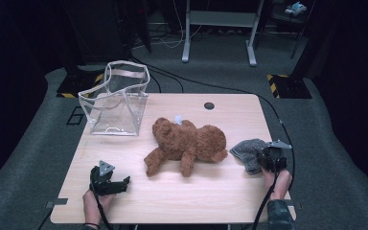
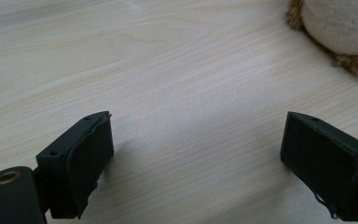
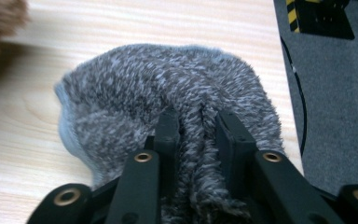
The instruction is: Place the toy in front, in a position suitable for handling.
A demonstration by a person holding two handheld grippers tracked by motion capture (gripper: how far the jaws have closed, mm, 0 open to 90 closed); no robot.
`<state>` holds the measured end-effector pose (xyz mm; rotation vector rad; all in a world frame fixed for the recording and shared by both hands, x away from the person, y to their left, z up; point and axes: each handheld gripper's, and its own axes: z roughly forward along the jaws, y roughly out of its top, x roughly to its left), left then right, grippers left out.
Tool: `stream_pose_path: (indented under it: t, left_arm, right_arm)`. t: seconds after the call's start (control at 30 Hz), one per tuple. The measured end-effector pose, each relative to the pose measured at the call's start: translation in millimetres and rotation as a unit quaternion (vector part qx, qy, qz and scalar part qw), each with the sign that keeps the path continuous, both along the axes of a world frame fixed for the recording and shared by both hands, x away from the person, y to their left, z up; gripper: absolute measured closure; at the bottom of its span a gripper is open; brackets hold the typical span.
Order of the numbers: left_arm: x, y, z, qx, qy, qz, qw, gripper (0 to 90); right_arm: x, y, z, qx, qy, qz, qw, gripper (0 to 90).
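Holding the sock (image 3: 168, 79) with my right gripper (image 3: 198, 121) now: the two jaws are close together and pinch one raised fold of the knit between the pads. (me)

Where is it, if you count from the bear (image 1: 187, 141)? (colleague)

On the bear's right side, just beside its head and near the right edge of the table (image 1: 230, 191). The sock (image 1: 249, 151) lies with its long axis pointing from my right gripper (image 1: 268, 160) toward the bear, so the free end is the end closest to the bear. (me)

And your other hand? (colleague)

My left gripper (image 1: 117, 184) is at the near left of the bear, close to its leg. Its jaws stand wide apart with nothing between them, only bare wood below. In the left gripper view (image 2: 198, 144) I see the pale sole of the bear's foot (image 2: 335, 23) at the upper right corner. (me)

So which hand does the work? (colleague)

The right one, I think; the left is well apart from the sock, with the whole bear between. The bag (image 1: 117, 100) stands behind the bear on its far left. If the sock must go there, I judge the way leads across the bear, so I should lift first. (me)
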<state>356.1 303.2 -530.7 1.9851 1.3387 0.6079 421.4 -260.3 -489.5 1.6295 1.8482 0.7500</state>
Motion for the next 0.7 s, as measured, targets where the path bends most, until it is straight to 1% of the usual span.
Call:
stream_pose_path:
  t: [0.07,0.1,0.13,0.2,0.23,0.27,0.3,0.33,0.4,0.43,0.53,0.6,0.63,0.67,0.7]
  left_arm:
    - [0.0,-0.1,-0.1,0.0,0.0,0.0,1.0,8.9]
    - [0.0,0.0,-0.1,0.0,0.0,0.0,1.0,8.9]
    - [0.0,-0.1,-0.1,0.0,0.0,0.0,1.0,8.9]
    - [0.0,0.0,0.0,0.001,-0.001,0.001,1.0,8.9]
    - [0.2,0.0,-0.4,0.0,-0.002,0.002,1.0,8.9]
    - [0.3,0.0,-0.6,-0.002,-0.003,0.002,1.0,8.9]
    - [0.4,0.5,-0.1,-0.002,0.002,0.0,1.0,8.9]
    - [0.5,0.6,-0.1,-0.003,0.003,0.0,1.0,8.9]
    - [0.7,0.8,-0.1,-0.003,0.003,0.0,1.0,8.9]
    - [1.2,1.2,-0.2,-0.005,0.004,0.001,1.0,8.9]
    - [1.2,1.4,0.0,-0.006,0.004,0.002,1.0,8.8]
    - [0.9,1.2,-0.4,-0.009,-0.002,0.004,0.9999,8.3]
    - [0.9,2.3,0.9,-0.01,-0.003,0.002,0.9999,7.3]
    - [1.2,2.7,2.1,-0.016,-0.008,0.002,0.9998,7.2]
    - [1.5,2.4,5.3,-0.017,-0.012,0.001,0.9998,7.2]
  right_arm:
    - [3.1,-0.7,-4.7,0.007,0.02,0.0,0.9998,57.9]
    - [3.4,-0.7,-6.5,0.007,0.026,-0.002,0.9996,51.2]
    - [3.3,-1.2,-7.2,0.009,0.028,0.0,0.9996,46.2]
    - [1.1,-1.4,-6.4,0.01,0.026,-0.003,0.9996,32.3]
    - [0.1,-1.6,-5.2,0.014,0.026,0.001,0.9996,29.1]
    - [-2.5,-1.2,-2.2,0.016,0.02,0.001,0.9997,24.5]
    - [-4.6,-1.8,0.6,0.016,0.015,0.007,0.9997,21.3]
    - [-6.9,-1.9,4.2,0.022,0.014,0.012,0.9996,18.6]
    - [-10.1,-0.5,8.5,0.031,0.012,0.02,0.9993,15.8]
    - [-11.2,0.6,10.2,0.036,0.016,0.024,0.9989,15.0]
    - [-15.9,7.5,15.4,0.04,0.017,0.048,0.9979,13.8]
    - [-18.0,10.3,18.2,0.042,0.016,0.061,0.9971,12.6]
    - [-18.9,12.5,20.0,0.047,0.014,0.067,0.9965,12.0]
    - [-19.8,14.6,22.2,0.049,0.014,0.072,0.9961,11.8]
    - [-20.8,16.4,24.7,0.049,0.01,0.078,0.9957,11.4]
